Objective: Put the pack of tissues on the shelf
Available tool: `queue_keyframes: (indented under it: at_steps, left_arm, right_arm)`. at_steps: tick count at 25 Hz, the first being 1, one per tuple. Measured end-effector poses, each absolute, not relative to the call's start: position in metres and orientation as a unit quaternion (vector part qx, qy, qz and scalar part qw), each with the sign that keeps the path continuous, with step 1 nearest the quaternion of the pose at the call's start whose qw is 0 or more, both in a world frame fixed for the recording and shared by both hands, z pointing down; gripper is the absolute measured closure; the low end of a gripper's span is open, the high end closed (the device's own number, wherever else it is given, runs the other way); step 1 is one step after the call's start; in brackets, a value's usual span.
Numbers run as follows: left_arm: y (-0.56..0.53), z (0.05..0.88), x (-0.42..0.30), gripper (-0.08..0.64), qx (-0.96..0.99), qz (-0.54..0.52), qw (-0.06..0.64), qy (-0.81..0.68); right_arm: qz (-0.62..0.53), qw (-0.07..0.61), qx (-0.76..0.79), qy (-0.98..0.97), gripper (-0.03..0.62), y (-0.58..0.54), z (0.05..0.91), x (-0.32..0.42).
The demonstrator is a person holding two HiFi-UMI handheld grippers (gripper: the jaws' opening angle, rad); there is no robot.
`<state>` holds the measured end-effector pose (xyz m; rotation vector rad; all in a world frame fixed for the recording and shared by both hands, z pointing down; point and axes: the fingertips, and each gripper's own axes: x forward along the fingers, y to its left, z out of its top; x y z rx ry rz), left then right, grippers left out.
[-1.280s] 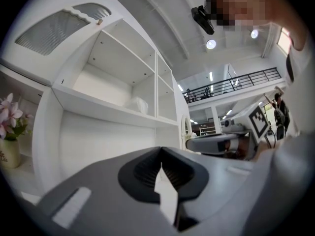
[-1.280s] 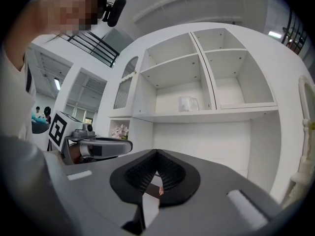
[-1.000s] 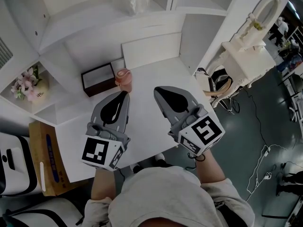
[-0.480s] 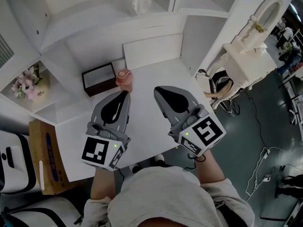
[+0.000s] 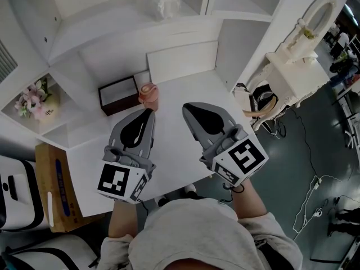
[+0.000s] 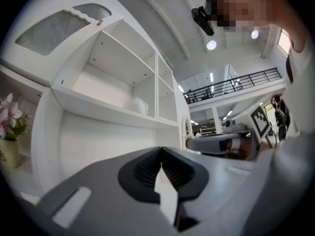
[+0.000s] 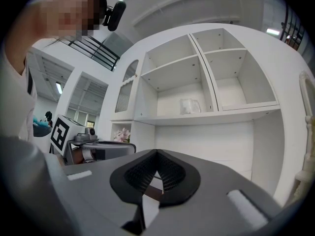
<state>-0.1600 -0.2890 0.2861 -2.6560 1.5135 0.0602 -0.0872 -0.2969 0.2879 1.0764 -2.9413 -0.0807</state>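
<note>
The pack of tissues (image 5: pixel 163 1), in clear wrap, lies on the upper shelf (image 5: pixel 112 30) of the white cabinet; it also shows as a pale bundle (image 6: pixel 135 105) in the left gripper view and as a small pack (image 7: pixel 189 105) in the right gripper view. Both grippers hover side by side over the white desk (image 5: pixel 174 145), well below and in front of that shelf. My left gripper (image 5: pixel 147 111) (image 6: pixel 160 154) is shut with nothing in it. My right gripper (image 5: pixel 188 107) (image 7: pixel 156 154) is also shut and empty.
On the desk ahead of the left gripper stand a dark open box (image 5: pixel 117 94) and a pink cup (image 5: pixel 148 94). A white panel (image 5: pixel 180 61) leans at the back. A flower vase (image 5: pixel 34 103) sits in the left niche. A cardboard box (image 5: pixel 56 187) is lower left, a white ornate stand (image 5: pixel 298 55) to the right.
</note>
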Motion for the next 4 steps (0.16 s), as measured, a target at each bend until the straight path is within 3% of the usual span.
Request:
queue_keyframes:
  at_steps: [4]
  left_arm:
    - [-0.2889,0.2861,-0.1600,0.560,-0.868,0.020,0.042,0.495]
  right_arm:
    - [-0.026,0.004,0.344,-0.939,0.592,-0.2966,0.2875,-0.0868]
